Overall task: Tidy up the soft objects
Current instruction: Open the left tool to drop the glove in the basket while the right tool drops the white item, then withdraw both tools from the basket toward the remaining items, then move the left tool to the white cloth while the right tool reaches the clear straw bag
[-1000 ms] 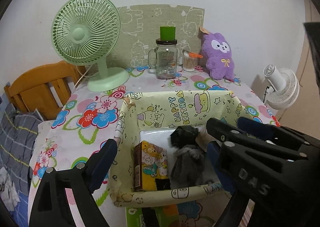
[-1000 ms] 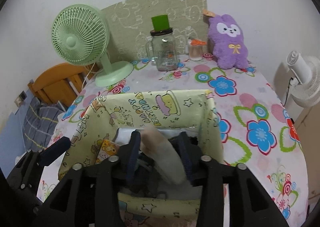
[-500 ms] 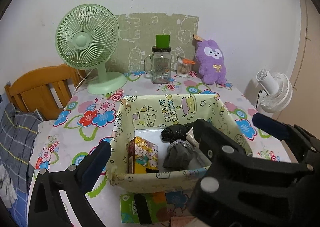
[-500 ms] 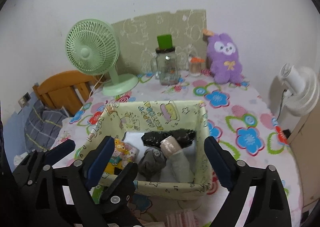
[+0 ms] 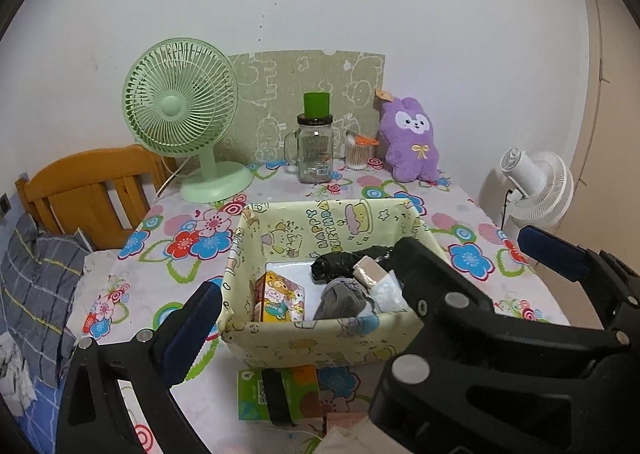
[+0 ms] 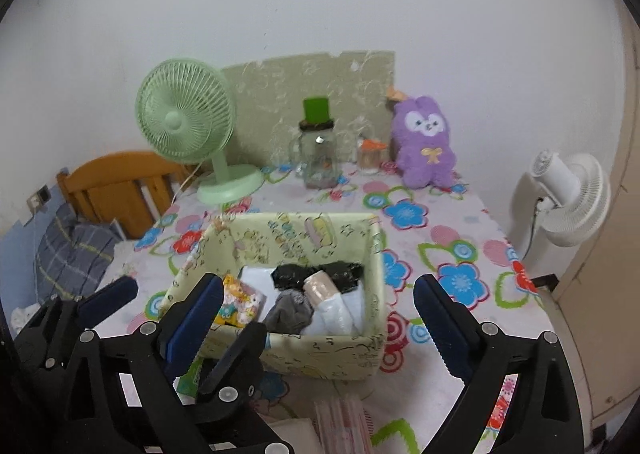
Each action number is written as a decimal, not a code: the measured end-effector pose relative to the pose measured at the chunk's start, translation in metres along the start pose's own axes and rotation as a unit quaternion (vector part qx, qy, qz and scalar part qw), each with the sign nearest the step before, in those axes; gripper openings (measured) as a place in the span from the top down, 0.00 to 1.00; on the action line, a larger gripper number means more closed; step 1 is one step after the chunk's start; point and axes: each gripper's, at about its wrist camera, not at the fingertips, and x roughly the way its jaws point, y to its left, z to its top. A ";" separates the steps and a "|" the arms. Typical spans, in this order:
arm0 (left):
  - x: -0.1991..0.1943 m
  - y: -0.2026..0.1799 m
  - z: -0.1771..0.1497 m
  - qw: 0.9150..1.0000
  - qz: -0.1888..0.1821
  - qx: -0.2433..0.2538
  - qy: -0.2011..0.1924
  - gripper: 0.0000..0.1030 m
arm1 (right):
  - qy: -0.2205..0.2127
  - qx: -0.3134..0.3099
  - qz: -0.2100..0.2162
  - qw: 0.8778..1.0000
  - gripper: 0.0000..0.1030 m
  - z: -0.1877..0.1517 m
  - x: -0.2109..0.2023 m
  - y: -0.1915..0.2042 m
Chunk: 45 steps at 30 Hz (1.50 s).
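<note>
A yellow fabric basket (image 5: 320, 346) (image 6: 320, 354) stands on the flowered table. In it lie a black bundle (image 5: 336, 264) (image 6: 312, 274), a grey sock bundle (image 5: 344, 298) (image 6: 288, 310), a beige-and-white roll (image 5: 372, 274) (image 6: 324, 290) and a cartoon box (image 5: 280, 296) (image 6: 240, 300). My right gripper (image 6: 316, 286) hovers in front of the basket with its jaws opening, touching nothing. To its left my left gripper (image 5: 368, 262) stands wide open and empty. A purple plush rabbit (image 5: 412, 146) (image 6: 424, 146) sits at the back.
A green desk fan (image 5: 180, 106), a glass jar mug (image 5: 314, 150) and a small cup stand along the back wall. A green tissue pack (image 5: 276, 394) and a pink striped item (image 6: 344, 426) lie before the basket. A white fan (image 5: 536, 190) stands right, wooden furniture (image 5: 88, 190) left.
The right gripper let go of the beige-and-white roll, which now lies in the basket, and opened wide. Both grippers drew back and up from the basket.
</note>
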 end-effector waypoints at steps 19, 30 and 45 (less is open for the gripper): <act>-0.036 -0.020 -0.033 1.000 -0.007 0.003 -0.020 0.00 | 0.010 -0.008 0.013 1.000 0.04 -0.029 -0.039 -0.010; -0.042 -0.030 -0.058 1.000 -0.011 0.003 -0.017 0.00 | 0.013 -0.010 0.021 1.000 0.04 -0.055 -0.048 -0.017; -0.036 -0.034 -0.086 1.000 -0.017 0.002 -0.004 0.00 | 0.027 -0.018 0.022 0.999 0.05 -0.085 -0.046 -0.021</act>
